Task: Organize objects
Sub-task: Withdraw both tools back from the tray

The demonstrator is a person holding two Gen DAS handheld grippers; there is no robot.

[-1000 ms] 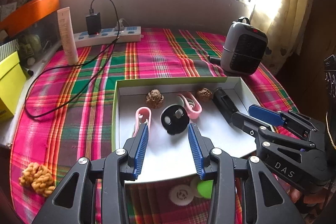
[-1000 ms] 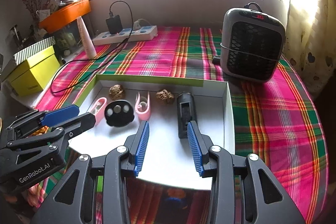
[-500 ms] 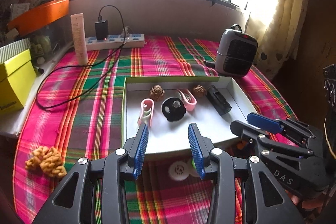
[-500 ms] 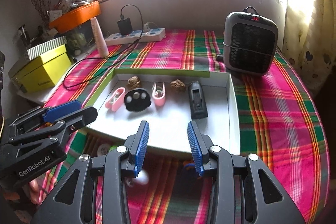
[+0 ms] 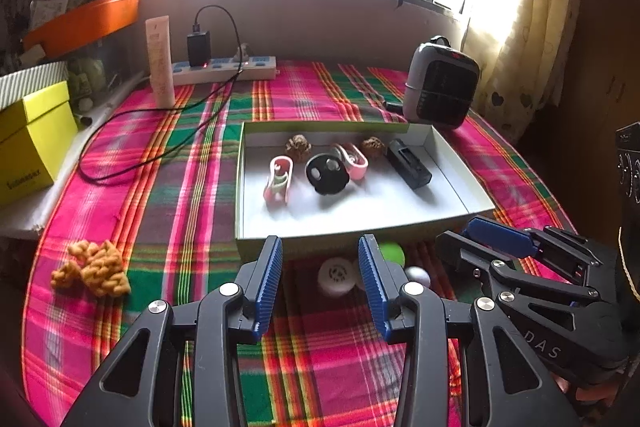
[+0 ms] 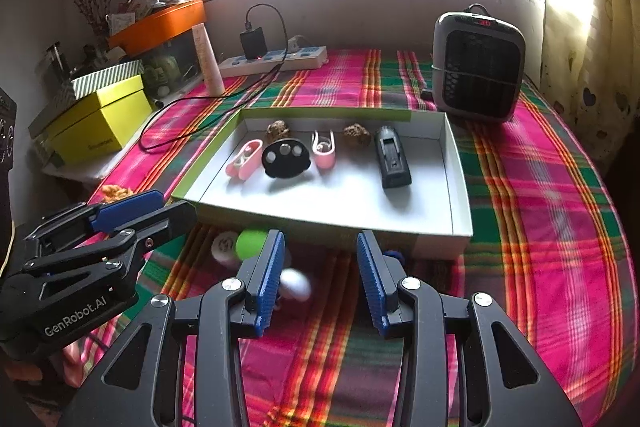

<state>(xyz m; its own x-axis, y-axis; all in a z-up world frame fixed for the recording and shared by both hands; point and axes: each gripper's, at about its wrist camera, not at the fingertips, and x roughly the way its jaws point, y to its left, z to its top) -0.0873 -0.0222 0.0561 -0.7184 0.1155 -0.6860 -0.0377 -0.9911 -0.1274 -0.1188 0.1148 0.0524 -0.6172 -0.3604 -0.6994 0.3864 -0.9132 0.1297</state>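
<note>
A white tray (image 5: 240,187) (image 6: 340,227) with a green rim lies on the plaid cloth. It holds two walnuts (image 5: 298,146), two pink clips (image 5: 278,181), a black disc (image 5: 326,173) (image 6: 286,157) and a black device (image 5: 408,163) (image 6: 392,157). In front of the tray lie a white cap (image 5: 337,275), a green ball (image 5: 392,253) (image 6: 251,243) and a small white ball (image 6: 295,283). My left gripper (image 5: 320,247) (image 6: 176,205) hangs open above these, short of the tray. Beside it, my right gripper (image 6: 320,243) (image 5: 460,239) is open too. Neither holds anything.
A grey heater (image 5: 440,87) (image 6: 478,67) stands behind the tray's right corner. A power strip (image 5: 224,69) with a black cable and a cream tube (image 5: 160,61) sit at the back. A yellow box (image 5: 32,139) is on the left, an orange knitted piece (image 5: 96,269) near left.
Both grippers have drawn back from over the tray toward the table's near side. The cap and balls in front of the tray have come into view. The jaws kept their width.
</note>
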